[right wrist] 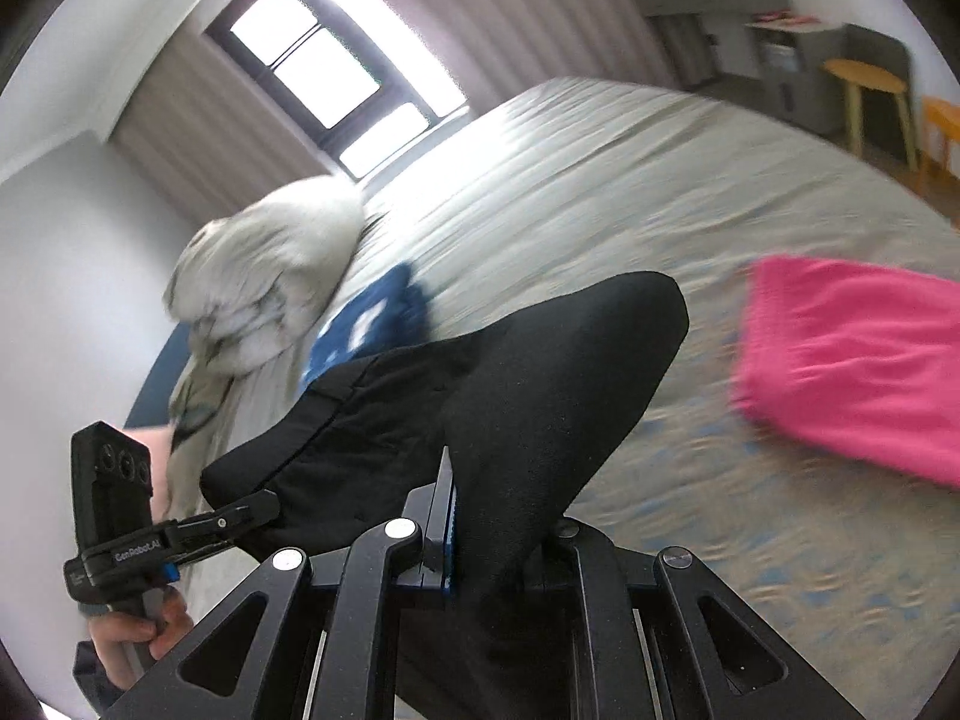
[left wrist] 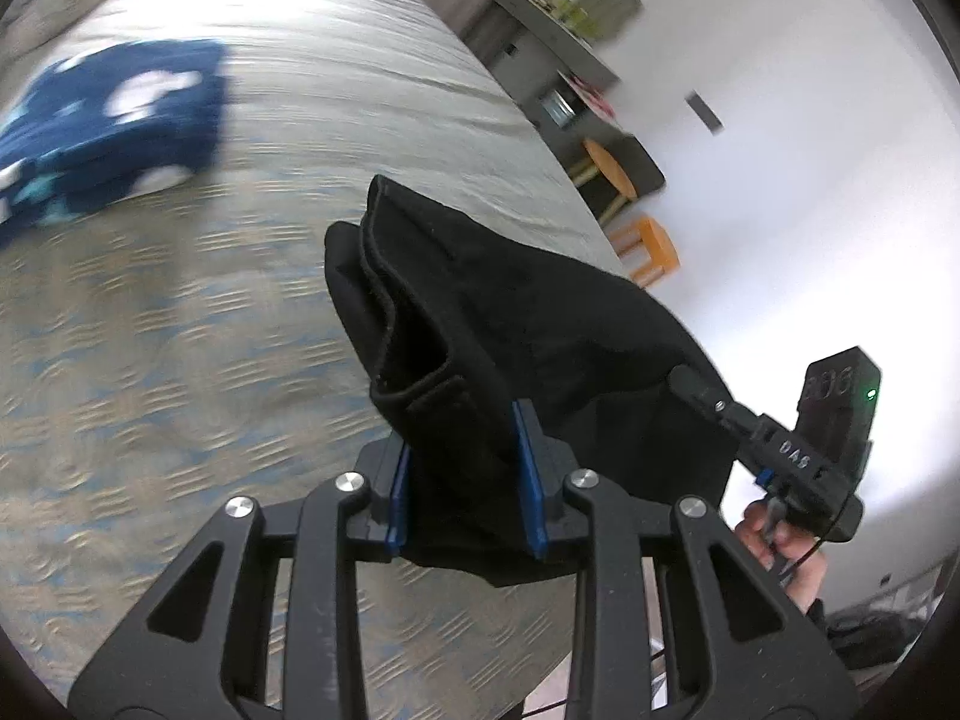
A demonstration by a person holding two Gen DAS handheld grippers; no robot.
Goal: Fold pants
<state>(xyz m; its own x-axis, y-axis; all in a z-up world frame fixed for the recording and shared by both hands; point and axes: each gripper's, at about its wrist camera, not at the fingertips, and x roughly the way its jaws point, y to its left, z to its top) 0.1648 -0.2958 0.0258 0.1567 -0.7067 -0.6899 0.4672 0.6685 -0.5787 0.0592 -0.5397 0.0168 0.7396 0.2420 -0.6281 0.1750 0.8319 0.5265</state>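
Observation:
Black pants [left wrist: 528,324] hang in the air above the bed, held by both grippers. My left gripper [left wrist: 468,480] is shut on a thick bunch of the black cloth, which fills the gap between its blue pads. My right gripper [right wrist: 474,522] is shut on another part of the pants [right wrist: 540,360], whose cloth drapes over its right finger. Each gripper shows in the other's view: the right one [left wrist: 696,387] at the pants' right edge, the left one [right wrist: 246,516] at their left edge.
The bed [left wrist: 180,312] has a pale patterned cover. A blue and white folded cloth [left wrist: 108,120] lies at its far left, a pink cloth [right wrist: 858,354] at the right, a heap of pale bedding [right wrist: 264,276] at the head. Stools [left wrist: 651,246] and a grey shelf [left wrist: 558,60] stand beyond.

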